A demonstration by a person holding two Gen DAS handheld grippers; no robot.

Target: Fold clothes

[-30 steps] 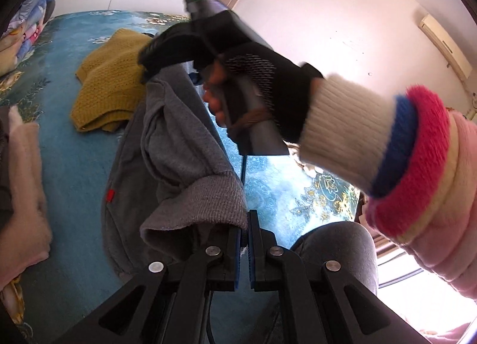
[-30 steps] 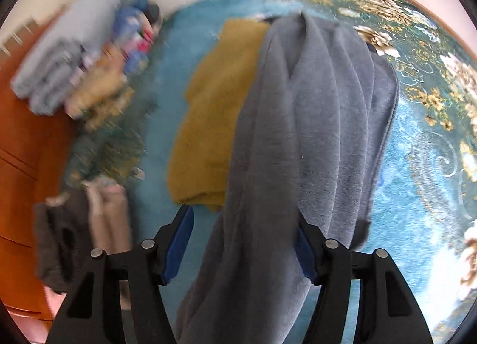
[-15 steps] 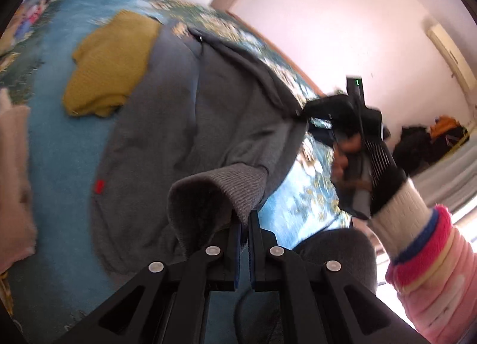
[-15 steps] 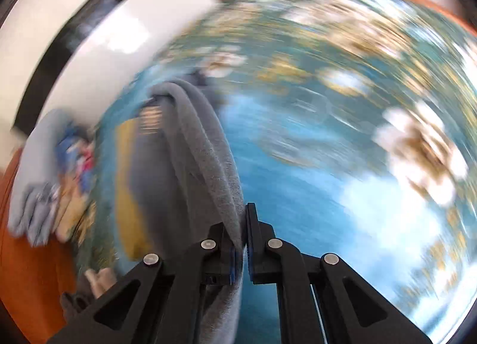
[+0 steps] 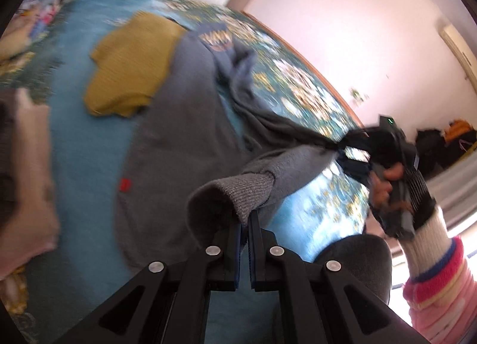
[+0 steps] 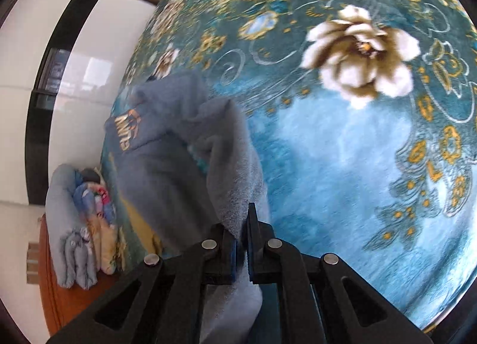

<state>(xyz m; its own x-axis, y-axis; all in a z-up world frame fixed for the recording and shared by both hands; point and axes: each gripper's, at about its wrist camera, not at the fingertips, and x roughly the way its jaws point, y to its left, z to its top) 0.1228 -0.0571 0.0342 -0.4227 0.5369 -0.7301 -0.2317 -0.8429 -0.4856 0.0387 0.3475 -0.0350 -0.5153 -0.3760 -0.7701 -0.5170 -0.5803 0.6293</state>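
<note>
Yellow sweater (image 5: 131, 63) is lying unfolded at upper left; grey sweatshirt (image 5: 179, 141) is sprawling mid-frame on the blue floral bedspread (image 5: 89, 150), no fold made yet. Left gripper (image 5: 244, 226) is clamping its ribbed cuff at lower centre, right gripper (image 6: 242, 235) is pinching another edge.

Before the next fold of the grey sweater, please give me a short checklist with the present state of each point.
1. Left gripper shut on the sweater cuff: ok.
2. Right gripper shut on the grey sweater: ok.
3. Sleeve pulled out between both grippers: ok.
4. Sweater body flat on the blanket: not ok, bunched near the collar.
5. Yellow sweater clear of the grey one: not ok, edges overlap.
6. Other sleeve's position: cannot tell.
</note>
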